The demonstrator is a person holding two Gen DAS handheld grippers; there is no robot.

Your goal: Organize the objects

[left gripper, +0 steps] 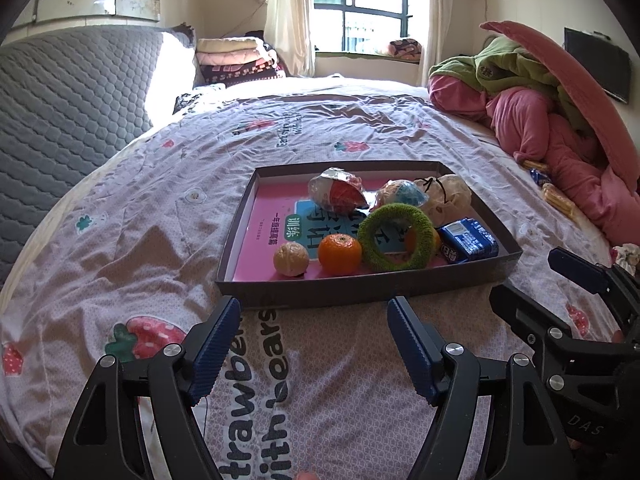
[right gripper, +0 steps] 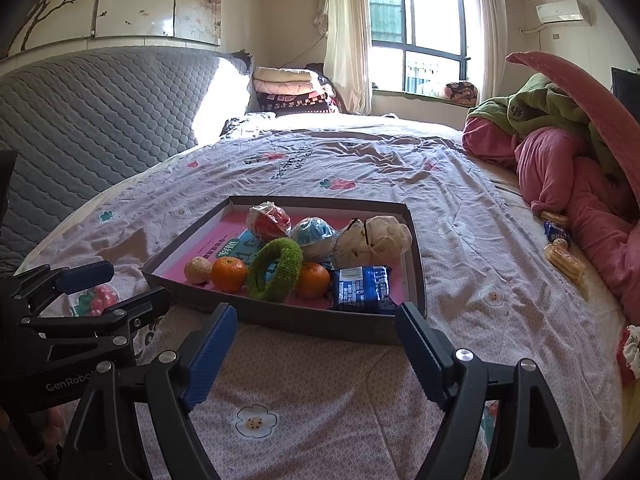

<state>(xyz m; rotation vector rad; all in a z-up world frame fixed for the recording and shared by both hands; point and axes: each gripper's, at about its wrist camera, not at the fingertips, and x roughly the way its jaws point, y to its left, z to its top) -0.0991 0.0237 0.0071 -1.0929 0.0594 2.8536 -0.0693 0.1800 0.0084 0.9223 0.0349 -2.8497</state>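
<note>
The left hand-held gripper (left gripper: 314,312) is a black frame of two broad triangular arms with cut-out windows, each carrying a blue ribbed pad (left gripper: 216,348) along its inner face. Round silver screw heads (left gripper: 173,349) sit at the pivots. The right hand-held gripper (right gripper: 316,320) has the same build: black arms, blue ribbed pads (right gripper: 210,354), silver screws (right gripper: 463,355). Seen from the right wrist at nine o'clock, the left unit's black body carries white lettering (right gripper: 70,386) that seems to read "GenRobo", its end cut off. From the left wrist at four o'clock, the right unit's body shows faint letters "DAS" (left gripper: 585,426).
</note>
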